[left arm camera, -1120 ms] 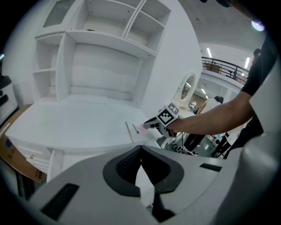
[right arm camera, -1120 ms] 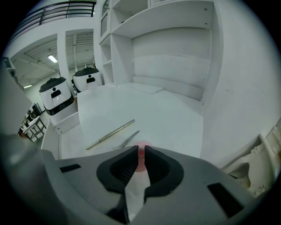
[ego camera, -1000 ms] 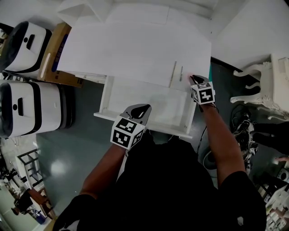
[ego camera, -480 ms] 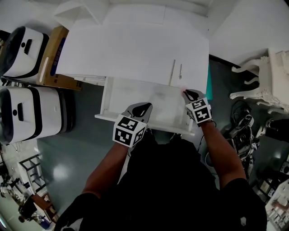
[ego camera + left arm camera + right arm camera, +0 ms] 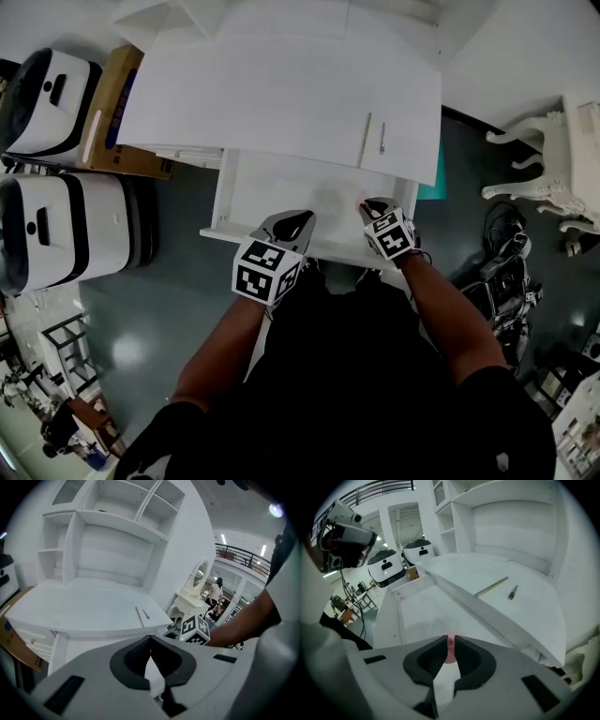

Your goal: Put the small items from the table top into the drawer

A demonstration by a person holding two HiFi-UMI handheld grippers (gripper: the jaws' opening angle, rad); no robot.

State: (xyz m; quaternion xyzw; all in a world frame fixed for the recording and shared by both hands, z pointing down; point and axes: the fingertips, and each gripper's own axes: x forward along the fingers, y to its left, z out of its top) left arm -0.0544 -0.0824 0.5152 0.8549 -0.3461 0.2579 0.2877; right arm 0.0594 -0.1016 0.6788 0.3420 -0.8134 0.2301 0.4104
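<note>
A white desk [image 5: 281, 84] has its drawer [image 5: 221, 201] pulled out toward me. My right gripper [image 5: 366, 204] hovers over the drawer's right part, shut on a small red item [image 5: 449, 645] that shows between its tips. My left gripper [image 5: 298, 218] is shut and holds nothing, above the drawer's front edge; in the left gripper view its jaws [image 5: 150, 643] meet. On the desk top near its right edge lie a thin pale stick [image 5: 366, 140] and a small dark pen-like piece [image 5: 382, 139], also seen as the stick [image 5: 492, 587] and the piece [image 5: 513, 592].
Two white rounded machines [image 5: 52, 89] [image 5: 56, 234] and a cardboard box [image 5: 108, 103] stand left of the desk. An ornate white chair [image 5: 553, 155] and tangled cables [image 5: 506, 272] are on the floor at right. Shelving [image 5: 112, 522] rises at the desk's back.
My right gripper has moved from the desk's front right edge down and left over the open drawer, carrying the red item. The left gripper has stayed in place.
</note>
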